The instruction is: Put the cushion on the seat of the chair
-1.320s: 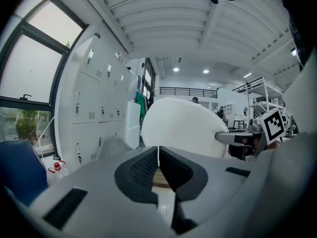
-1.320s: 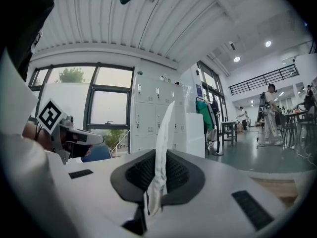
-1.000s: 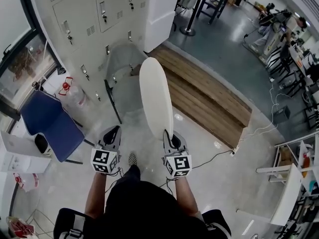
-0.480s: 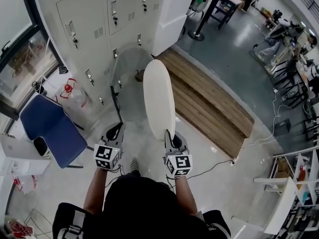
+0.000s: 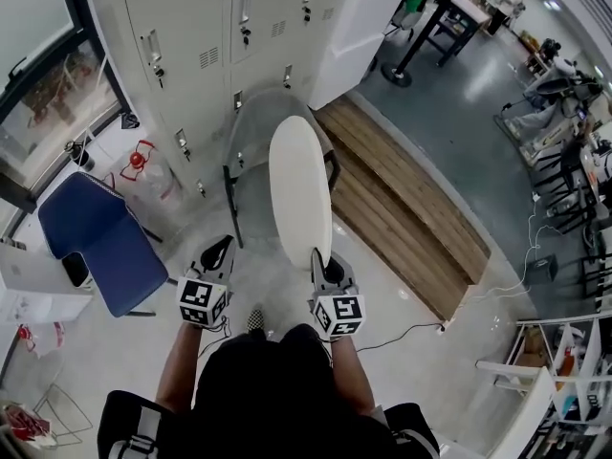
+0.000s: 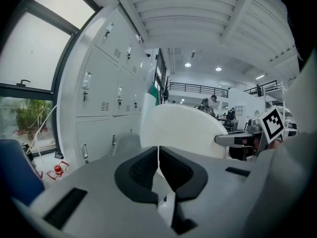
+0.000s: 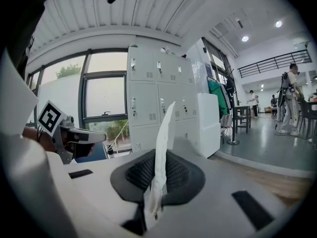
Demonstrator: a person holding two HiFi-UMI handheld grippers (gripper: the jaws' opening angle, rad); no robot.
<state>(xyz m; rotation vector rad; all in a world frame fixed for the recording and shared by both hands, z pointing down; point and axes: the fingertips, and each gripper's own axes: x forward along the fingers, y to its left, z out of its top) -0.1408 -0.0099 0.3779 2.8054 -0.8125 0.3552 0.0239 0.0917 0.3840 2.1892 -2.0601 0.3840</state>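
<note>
A white round cushion (image 5: 299, 189) stands on edge, held out in front of me. My right gripper (image 5: 325, 261) is shut on its near rim; in the right gripper view the cushion (image 7: 162, 152) shows as a thin upright edge between the pads. To its left my left gripper (image 5: 218, 251) is shut with nothing in it, and its own view shows the cushion's broad face (image 6: 183, 128) just to the right. A grey chair (image 5: 253, 151) faces me just beyond the cushion, in front of the lockers. The cushion hides part of its seat.
White lockers (image 5: 220, 27) stand behind the chair. A blue chair (image 5: 96, 242) is at the left, with a clear bottle with a red handle (image 5: 139, 165) near it. A wooden platform (image 5: 402, 199) runs to the right, and a cable (image 5: 411, 328) lies on the floor.
Both grippers and the cushion have moved forward toward the grey chair and lockers, which now sit nearer and lower in the head view. The right gripper's hold on the cushion is unchanged.
</note>
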